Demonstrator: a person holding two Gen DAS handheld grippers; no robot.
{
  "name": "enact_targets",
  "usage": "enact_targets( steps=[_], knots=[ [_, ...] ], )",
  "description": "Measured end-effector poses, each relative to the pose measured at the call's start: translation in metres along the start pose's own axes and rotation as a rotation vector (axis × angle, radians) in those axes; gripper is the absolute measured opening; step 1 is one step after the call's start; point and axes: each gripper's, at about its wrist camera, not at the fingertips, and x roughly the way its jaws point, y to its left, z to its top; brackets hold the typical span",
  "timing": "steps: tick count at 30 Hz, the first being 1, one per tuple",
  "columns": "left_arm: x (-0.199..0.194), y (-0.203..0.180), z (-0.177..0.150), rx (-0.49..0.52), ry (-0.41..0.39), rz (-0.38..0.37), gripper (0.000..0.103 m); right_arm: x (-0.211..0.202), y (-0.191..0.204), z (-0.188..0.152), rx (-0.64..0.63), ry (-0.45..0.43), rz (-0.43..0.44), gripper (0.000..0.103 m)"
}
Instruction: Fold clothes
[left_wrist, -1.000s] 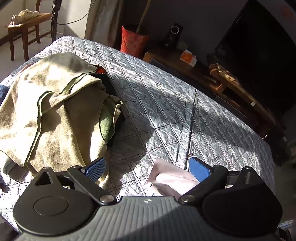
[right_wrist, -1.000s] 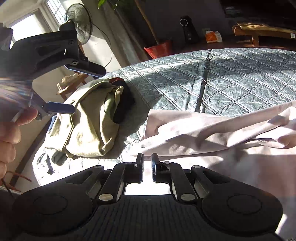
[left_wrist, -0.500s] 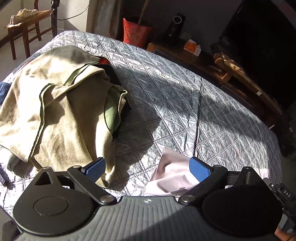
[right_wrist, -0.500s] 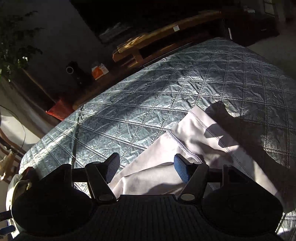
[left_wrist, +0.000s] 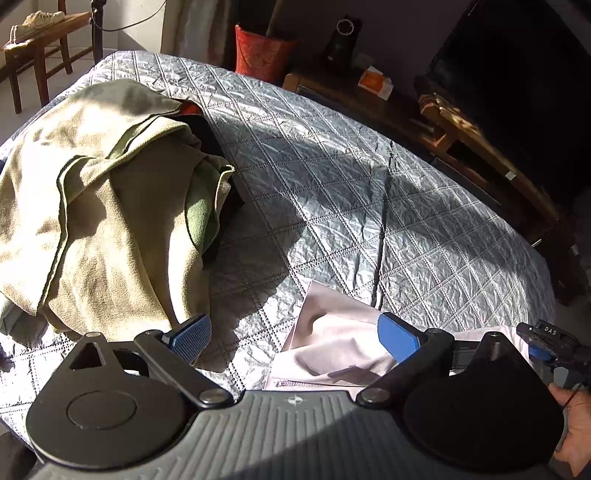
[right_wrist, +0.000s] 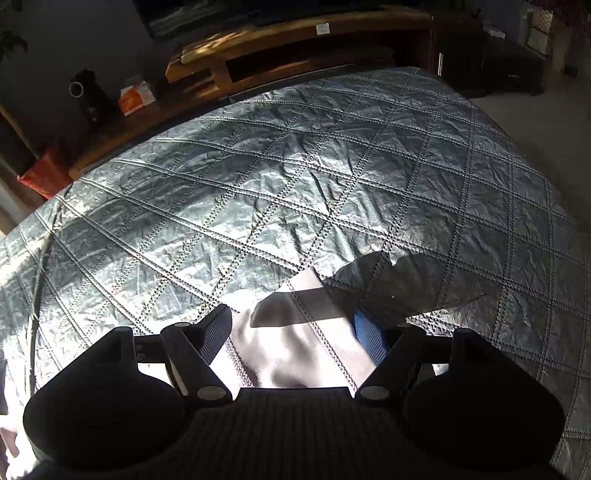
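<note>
A pale pink garment lies on the quilted grey bedspread. My left gripper hangs open above the garment's left corner, blue pads wide apart with nothing held. In the right wrist view the garment's stitched hem end lies under and between the pads of my right gripper, whose jaws are opening; the pads do not press on the cloth. Part of the right gripper and a hand show at the left view's right edge.
A heap of olive-beige clothes with a dark item under it lies at the left of the bed. Beyond the bed stand a red pot, a wooden TV bench and a chair. The floor shows past the bed's right edge.
My right gripper swung away from the clothes heap to the garment's far end and went from shut to wide open. The left gripper barely moved and stayed open.
</note>
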Motion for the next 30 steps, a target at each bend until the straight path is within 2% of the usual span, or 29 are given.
enact_targets(
  steps=[1, 3, 4, 6, 13, 16, 18, 19, 21, 24, 26, 28, 30],
  knots=[
    [0.001, 0.000, 0.000, -0.004, 0.003, -0.002, 0.096, 0.002, 0.004, -0.001, -0.023, 0.003, -0.008, 0.074],
    [0.002, 0.000, 0.000, -0.005, 0.005, -0.001, 0.096, 0.002, 0.008, -0.004, -0.055, 0.007, -0.008, 0.033],
    [0.003, 0.000, 0.000, -0.006, 0.006, 0.000, 0.096, -0.001, 0.009, -0.006, -0.060, -0.009, -0.006, 0.026],
    [0.003, -0.001, 0.000, -0.006, 0.009, 0.000, 0.096, -0.009, 0.009, -0.010, -0.071, -0.044, 0.001, 0.022],
    [0.004, -0.001, -0.001, 0.003, 0.012, 0.015, 0.096, -0.084, 0.003, -0.044, -0.050, -0.318, 0.087, 0.020],
    [0.003, 0.002, -0.002, 0.005, 0.010, 0.028, 0.096, -0.130, -0.009, -0.080, -0.045, -0.464, 0.152, 0.020],
    [0.002, 0.003, -0.003, 0.006, 0.009, 0.038, 0.096, -0.158, -0.023, -0.111, -0.022, -0.569, 0.156, 0.022],
    [0.002, 0.004, -0.003, 0.009, 0.009, 0.043, 0.096, -0.161, -0.035, -0.127, 0.004, -0.570, 0.130, 0.023],
    [0.000, 0.005, -0.004, 0.015, 0.008, 0.051, 0.096, -0.163, -0.060, -0.160, 0.056, -0.561, 0.076, 0.041],
    [-0.001, 0.005, -0.007, 0.031, 0.013, 0.059, 0.096, -0.144, -0.099, -0.199, 0.157, -0.354, -0.094, 0.041],
    [-0.001, 0.004, -0.010, 0.044, 0.017, 0.067, 0.096, -0.153, -0.120, -0.222, 0.294, -0.366, -0.095, 0.041],
    [-0.001, 0.004, -0.011, 0.055, 0.020, 0.075, 0.096, -0.162, -0.123, -0.233, 0.335, -0.375, -0.109, 0.043],
    [-0.001, 0.003, -0.012, 0.060, 0.020, 0.081, 0.096, -0.165, -0.115, -0.240, 0.325, -0.363, -0.056, 0.056]
  ],
)
